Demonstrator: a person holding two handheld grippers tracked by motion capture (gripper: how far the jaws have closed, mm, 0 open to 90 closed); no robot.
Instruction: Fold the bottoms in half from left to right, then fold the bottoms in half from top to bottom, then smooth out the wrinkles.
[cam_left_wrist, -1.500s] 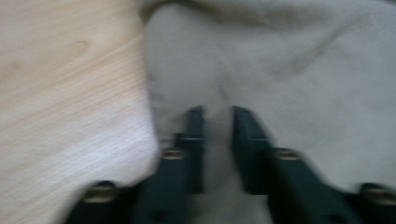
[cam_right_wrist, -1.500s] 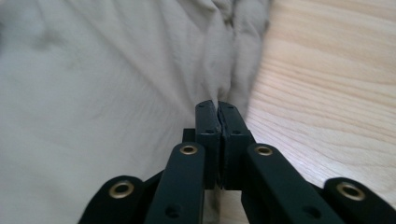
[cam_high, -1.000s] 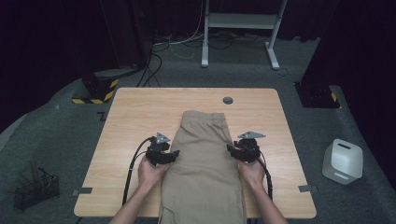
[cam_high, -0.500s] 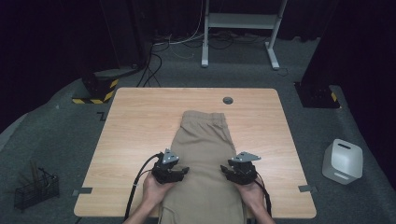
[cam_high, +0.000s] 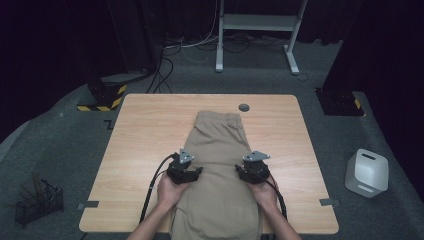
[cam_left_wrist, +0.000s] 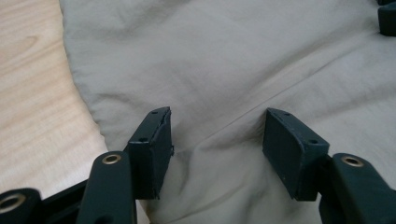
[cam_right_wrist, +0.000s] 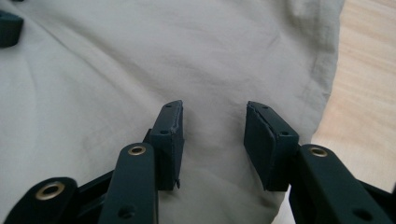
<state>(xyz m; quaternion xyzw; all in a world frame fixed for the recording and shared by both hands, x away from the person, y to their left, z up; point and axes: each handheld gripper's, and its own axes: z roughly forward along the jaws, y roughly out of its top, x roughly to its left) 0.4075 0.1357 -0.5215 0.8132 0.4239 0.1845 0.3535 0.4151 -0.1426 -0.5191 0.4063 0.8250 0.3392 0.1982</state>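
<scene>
Folded khaki trousers (cam_high: 220, 165) lie lengthwise down the middle of the wooden table (cam_high: 140, 130), waistband at the far end, legs hanging over the near edge. My left gripper (cam_high: 189, 172) rests on their left edge, and in the left gripper view it (cam_left_wrist: 215, 135) is open with its jaws pressed onto the cloth (cam_left_wrist: 224, 60). My right gripper (cam_high: 250, 172) sits on the right edge; in the right gripper view it (cam_right_wrist: 214, 128) is open too, jaws down on the fabric (cam_right_wrist: 140, 56) beside the hem.
A round grey cable grommet (cam_high: 244, 107) is set in the table near the waistband. On the floor stand a white container (cam_high: 367, 172) at the right and a wire basket (cam_high: 37, 202) at the left. A white desk frame (cam_high: 260, 30) stands behind.
Both grippers have slid toward the near edge along the trousers' sides, coming a little closer together. The trousers have kept their place.
</scene>
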